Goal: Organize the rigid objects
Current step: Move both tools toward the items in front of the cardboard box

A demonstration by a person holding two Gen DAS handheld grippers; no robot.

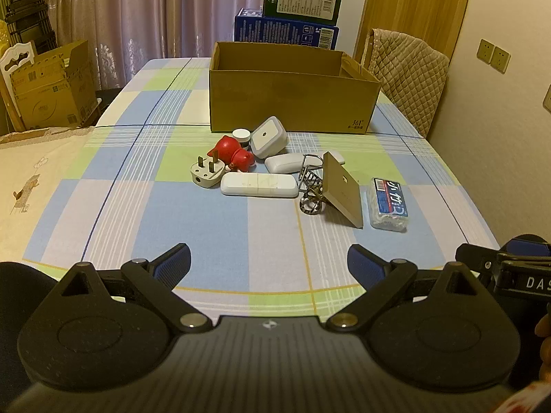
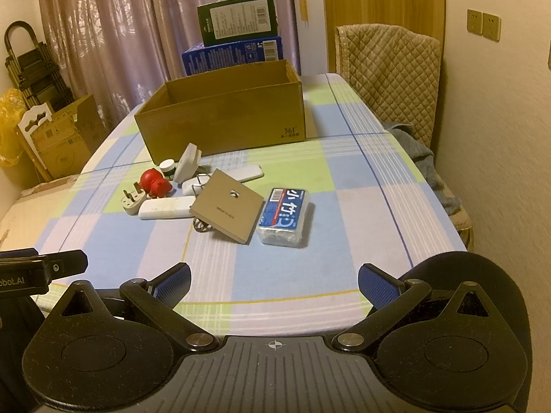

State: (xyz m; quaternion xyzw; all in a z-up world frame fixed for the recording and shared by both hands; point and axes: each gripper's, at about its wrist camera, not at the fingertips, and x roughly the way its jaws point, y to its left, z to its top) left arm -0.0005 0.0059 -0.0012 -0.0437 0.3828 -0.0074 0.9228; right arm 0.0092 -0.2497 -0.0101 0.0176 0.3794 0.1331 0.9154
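Across the left wrist view, bottom of frame, the left tongs (image 1: pixel 268 261) are standing wide w/ nothing between them, hovering over the checked cloth of the table (image 1: pixel 213 241), well short of the pile. Centre frame, the clutter is sitting just in front of the open cardboard box (image 1: pixel 292 103): grey-white plug (image 1: pixel 206 172) w/ brass pins, glossy red toy (image 1: pixel 234 153), long white plastic bar (image 1: pixel 259 184), rounded grey-white square device (image 1: pixel 268 137), small white jar (image 1: pixel 241 136), wire rack (image 1: pixel 310 172) and a tan board (image 1: pixel 343 189) leaning on it, clear packet w/ blue label (image 1: pixel 390 203) at right. Judging: nothing is boxed yet, so the first pick is pending. The bar looks easiest: approach across its short width, pads flat, low.

Moving to the right wrist view, the right tongs (image 2: pixel 273 280) are also gaping wide, empty, at bottom of frame. The packet (image 2: pixel 284 216) is lying nearest, centre, touching the board (image 2: pixel 227 213). The packet's soft-looking wrap may slip; squeezing its long sides seems better. The board is thin and tilted, so lifting it by an edge is prob. safer than from above. The box (image 2: pixel 224 117) is sitting upper centre, walls plain and stiff.
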